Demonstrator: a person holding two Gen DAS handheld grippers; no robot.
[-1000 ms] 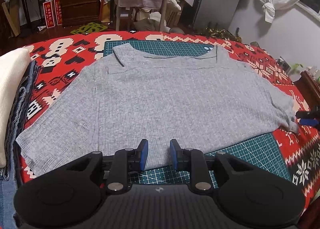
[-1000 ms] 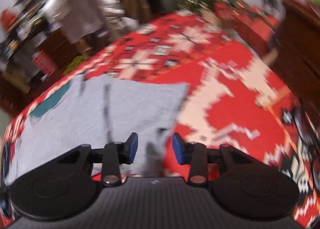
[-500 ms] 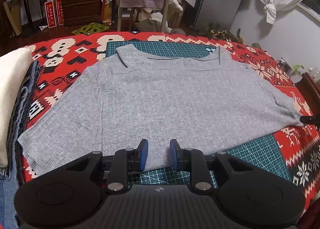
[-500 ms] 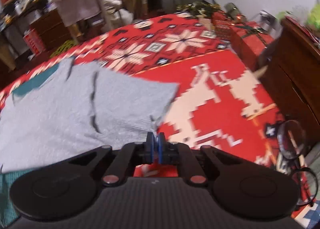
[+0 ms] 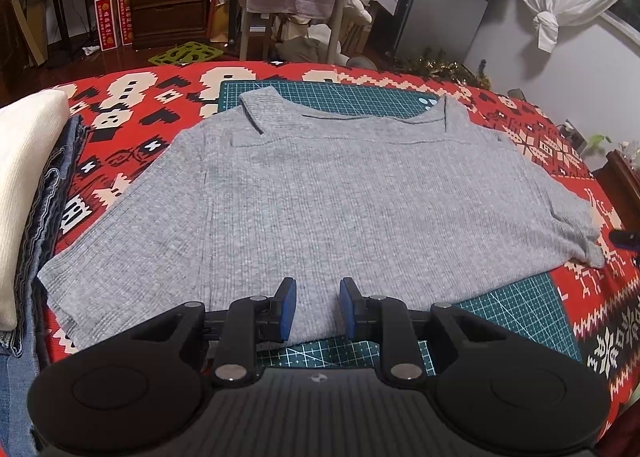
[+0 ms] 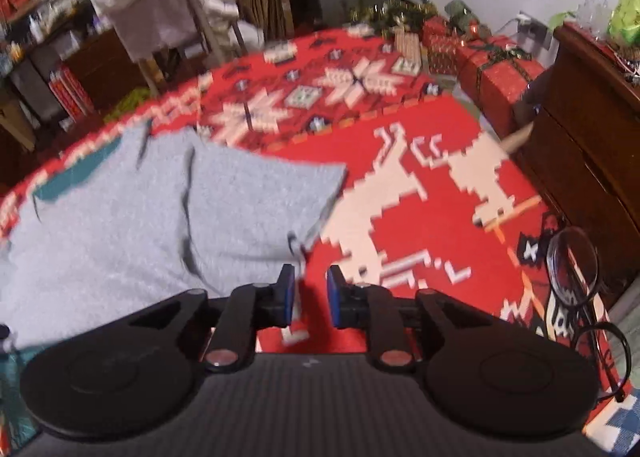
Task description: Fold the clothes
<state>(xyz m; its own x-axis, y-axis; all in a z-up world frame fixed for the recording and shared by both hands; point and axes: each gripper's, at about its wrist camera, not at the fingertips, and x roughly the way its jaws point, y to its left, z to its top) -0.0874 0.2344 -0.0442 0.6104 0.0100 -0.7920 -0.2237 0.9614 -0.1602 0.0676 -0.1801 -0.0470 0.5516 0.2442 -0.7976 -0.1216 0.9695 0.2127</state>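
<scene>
The grey shirt (image 5: 320, 201) lies flat on the green mat (image 5: 516, 309). Left tongs (image 5: 318, 311) hover parted over its hem, empty. Right tongs (image 6: 311, 297) are opening beside the sleeve corner, gripping nothing.

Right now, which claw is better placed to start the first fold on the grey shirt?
Right. The right claw sits at the sleeve corner, its jaws opening with no cloth between them. The left claw hangs open over the middle of the hem, far from either sleeve.

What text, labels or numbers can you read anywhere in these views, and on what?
None can be read.
Red banners by the dresser: gold characters, too small to read.
Green cutting mat: grid lines only, no legible numbers.
Left gripper body: small logo mark, no words.
Right wrist view: too blurred.
</scene>
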